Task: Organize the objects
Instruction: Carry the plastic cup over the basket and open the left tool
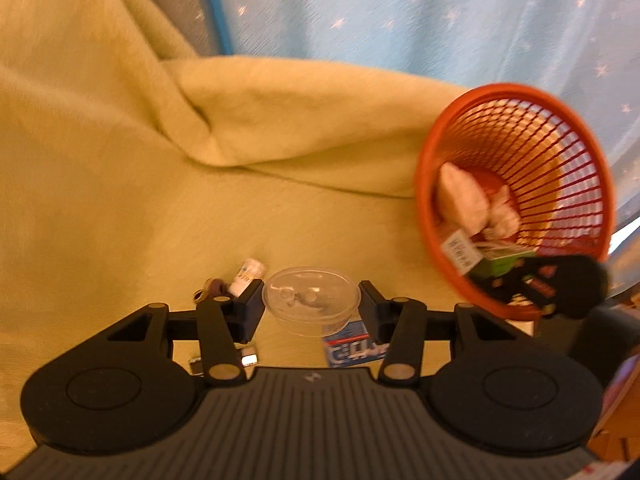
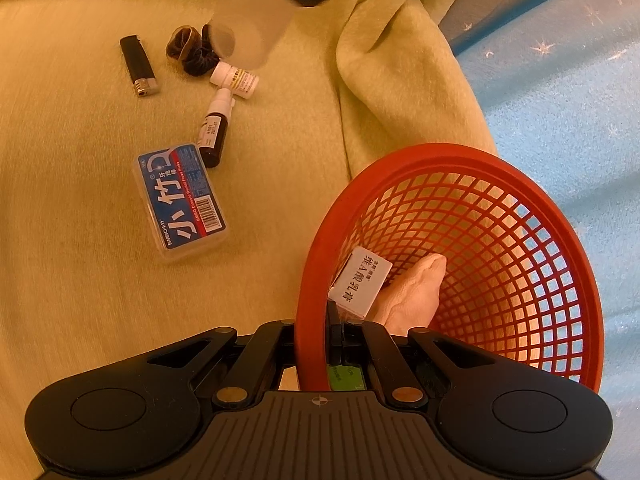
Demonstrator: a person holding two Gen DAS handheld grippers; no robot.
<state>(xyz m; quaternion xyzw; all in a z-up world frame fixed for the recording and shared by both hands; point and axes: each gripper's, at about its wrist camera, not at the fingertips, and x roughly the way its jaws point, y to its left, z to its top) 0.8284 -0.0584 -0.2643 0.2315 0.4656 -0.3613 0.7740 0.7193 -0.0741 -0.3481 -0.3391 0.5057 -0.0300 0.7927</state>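
The left gripper (image 1: 312, 306) pinches a clear round plastic container (image 1: 311, 300) between its two fingers, holding it over the yellow-green blanket (image 1: 120, 200). Small items inside the container are too blurred to name.

The right gripper (image 2: 320, 340) is pressed together on the near rim of the red mesh basket (image 2: 520, 240), one finger inside the wall and one outside, and the basket stands tilted by the blanket's right edge, next to the blue star-print cloth (image 2: 560, 120). In the basket lie a white box (image 2: 362, 282) printed with Chinese characters reading "维A酸乳膏", a wad of white tissue (image 2: 416, 292) touching it, and something green (image 2: 346, 376) at the bottom, mostly hidden.

On the blanket left of the basket lies a clear case with a blue label (image 2: 182, 200) reading "小竹", "BMBO" and "Dental Floss Picks", with a barcode. Just beyond it are a dark dropper bottle (image 2: 214, 136) with a white cap, a small white bottle (image 2: 236, 80) whose print is unreadable, a brown hair tie (image 2: 190, 50) and a black lighter (image 2: 138, 66).
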